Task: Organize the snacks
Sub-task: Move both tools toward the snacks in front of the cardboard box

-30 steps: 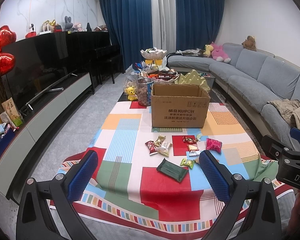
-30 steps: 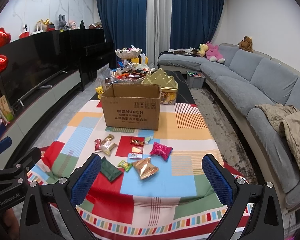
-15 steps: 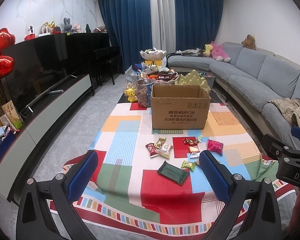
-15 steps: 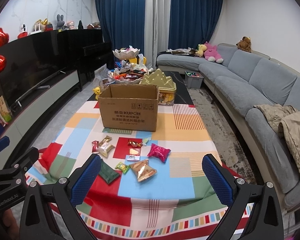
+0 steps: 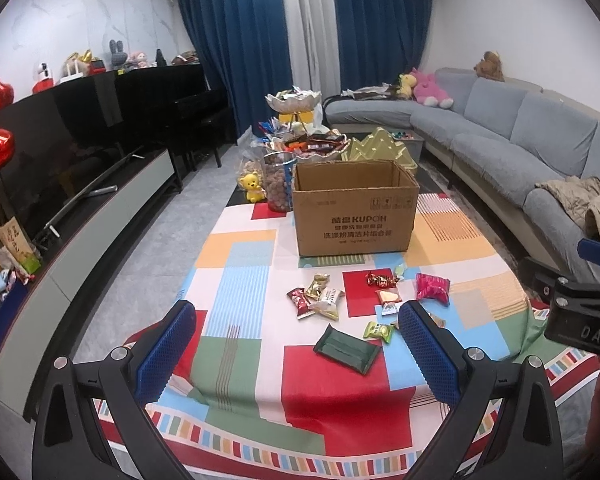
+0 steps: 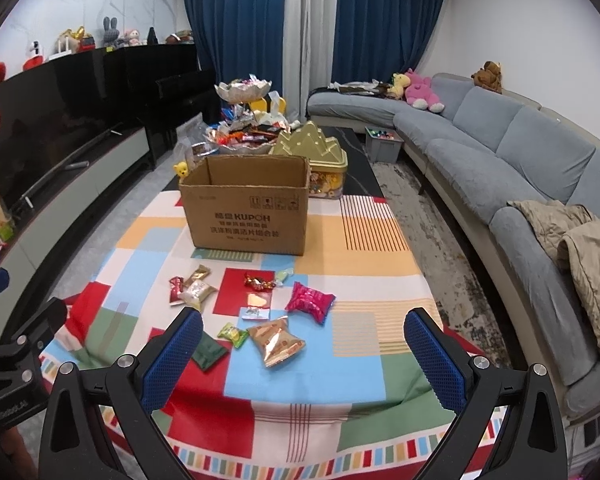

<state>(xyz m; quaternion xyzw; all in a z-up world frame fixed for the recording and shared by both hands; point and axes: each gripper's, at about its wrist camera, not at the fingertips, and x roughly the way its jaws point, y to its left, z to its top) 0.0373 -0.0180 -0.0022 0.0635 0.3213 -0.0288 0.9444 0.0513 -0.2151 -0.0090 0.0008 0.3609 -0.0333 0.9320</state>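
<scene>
Both grippers are empty with jaws wide apart: left gripper (image 5: 296, 344) at the bottom of its frame, right gripper (image 6: 304, 354) at the bottom of its own, each hanging short of the near table edge, touching nothing

Snacks sit loose on the patchwork tablecloth (image 5: 240, 280), mid-frame in both views, in front of the open cardboard box (image 5: 354, 208), which stands just above centre. None of them looks to be in the box yet; I can't see its floor, so I'd say you're at the very start

Risks as I read them:
- The dark green packet (image 5: 347, 347) lies flat on the cloth. Come in too steep and your fingers will likely pinch fabric with it, dragging the cloth and scattering everything
- The small green candy (image 6: 233, 334) is just beside the gold crinkly bag (image 6: 275, 342). With jaws this wide you could catch both or flick one off the table
- The red and gold wrappers at left (image 6: 192, 289) overlap in a clump, so a grab there may lift one and drop another
- The pink packet (image 6: 311, 302) is puffy; a hard squeeze may pop it, a soft one lets it slip
- The grippers sit close side by side, the right one showing at the left view's right edge. Reach for the same pile together and they'll clash, so split it left and right
</scene>
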